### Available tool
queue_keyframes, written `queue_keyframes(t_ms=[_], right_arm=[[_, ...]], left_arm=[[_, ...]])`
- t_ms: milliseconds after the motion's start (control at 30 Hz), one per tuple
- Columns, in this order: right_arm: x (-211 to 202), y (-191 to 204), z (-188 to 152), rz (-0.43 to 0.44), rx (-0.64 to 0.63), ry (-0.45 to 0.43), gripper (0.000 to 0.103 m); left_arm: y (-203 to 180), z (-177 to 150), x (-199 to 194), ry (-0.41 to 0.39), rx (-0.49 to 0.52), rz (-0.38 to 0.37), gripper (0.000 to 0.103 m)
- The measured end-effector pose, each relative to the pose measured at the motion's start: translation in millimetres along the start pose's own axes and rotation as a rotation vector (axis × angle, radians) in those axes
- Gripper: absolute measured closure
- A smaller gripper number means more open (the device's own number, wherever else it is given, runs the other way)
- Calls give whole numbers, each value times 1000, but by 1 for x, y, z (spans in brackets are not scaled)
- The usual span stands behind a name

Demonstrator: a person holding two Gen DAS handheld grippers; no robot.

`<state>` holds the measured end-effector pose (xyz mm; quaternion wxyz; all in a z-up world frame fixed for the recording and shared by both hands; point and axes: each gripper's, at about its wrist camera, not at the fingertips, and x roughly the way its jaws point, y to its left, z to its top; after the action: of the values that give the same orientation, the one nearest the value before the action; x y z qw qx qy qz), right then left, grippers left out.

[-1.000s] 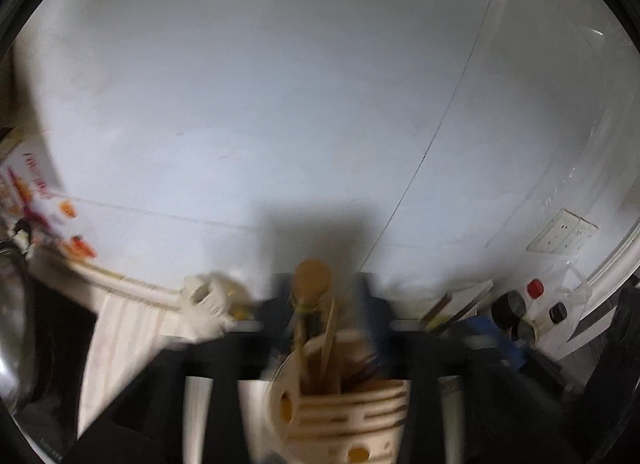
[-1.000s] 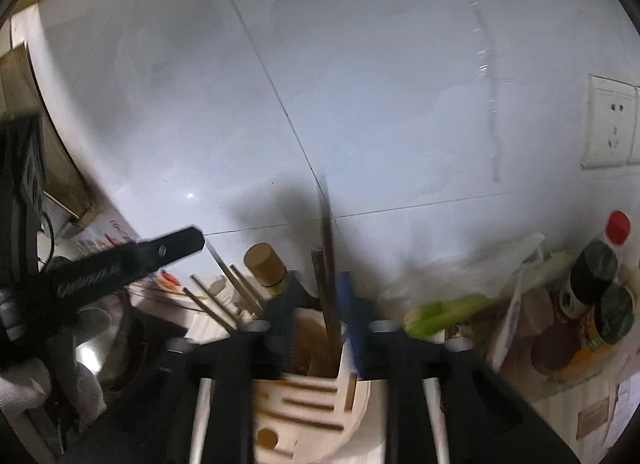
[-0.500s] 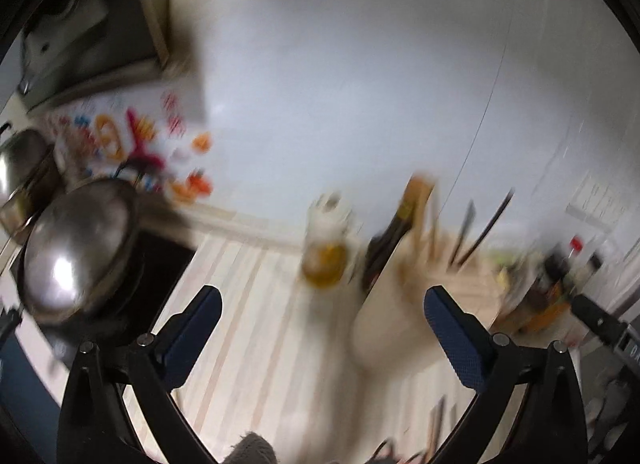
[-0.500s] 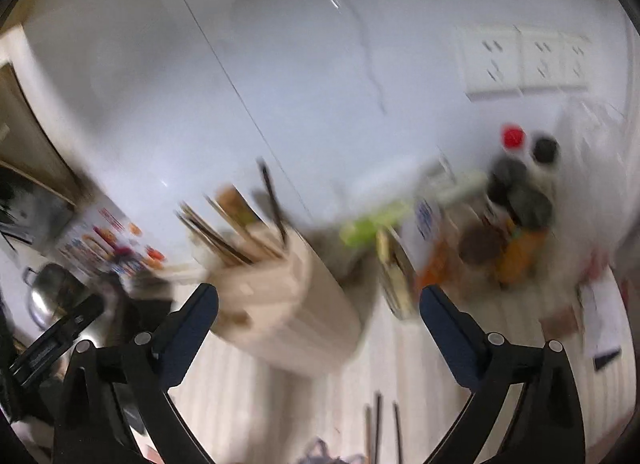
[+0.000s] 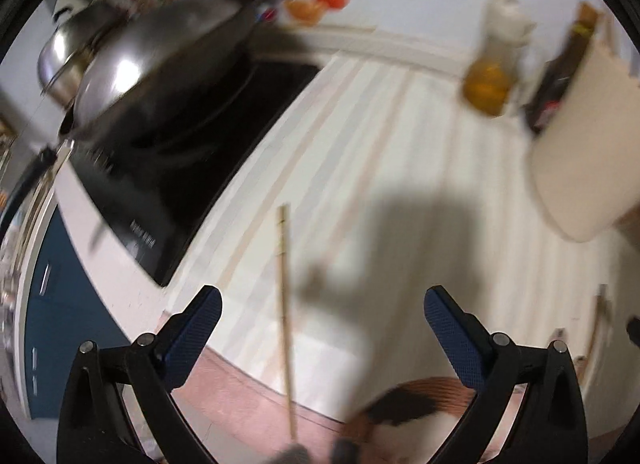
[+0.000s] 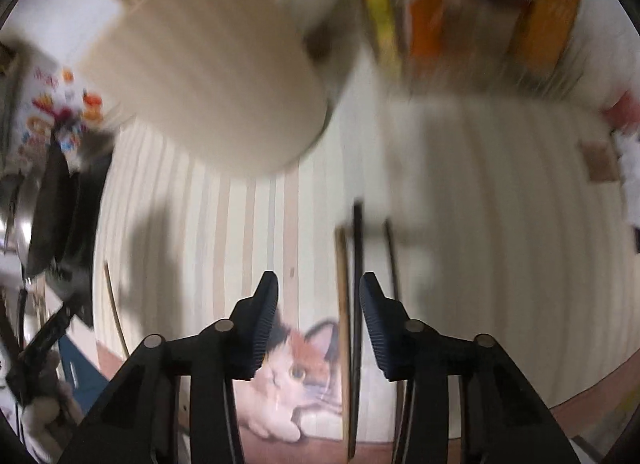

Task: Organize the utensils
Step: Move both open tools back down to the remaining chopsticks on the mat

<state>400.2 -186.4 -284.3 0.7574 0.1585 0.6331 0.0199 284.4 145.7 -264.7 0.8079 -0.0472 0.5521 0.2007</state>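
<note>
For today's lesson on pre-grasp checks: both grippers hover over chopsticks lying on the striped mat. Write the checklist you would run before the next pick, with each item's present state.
1. Left gripper open and empty: ok.
2. Right gripper open and empty: ok.
3. A light chopstick lies between the left gripper's fingers: ok.
4. Right gripper lined up on one stick only: not ok; the tan chopstick and the dark chopstick both lie between its fingers.
5. Utensil holder standing upright: cannot tell; blurred.
6. Chopsticks flat on the striped mat: ok.
</note>
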Motion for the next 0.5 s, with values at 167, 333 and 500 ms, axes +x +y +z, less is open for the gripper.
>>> queue_keyframes(t_ms=[167, 333, 500], right_arm=[[33, 7, -8, 6, -16, 73, 84], [53, 12, -6, -63, -26, 91, 86], [71, 13, -10, -113, -38, 125, 98]], left_arm=[[21, -5, 48, 103, -24, 45, 15], [19, -7, 83, 179, 12, 73, 30], [17, -5, 85, 153, 19, 34, 63]])
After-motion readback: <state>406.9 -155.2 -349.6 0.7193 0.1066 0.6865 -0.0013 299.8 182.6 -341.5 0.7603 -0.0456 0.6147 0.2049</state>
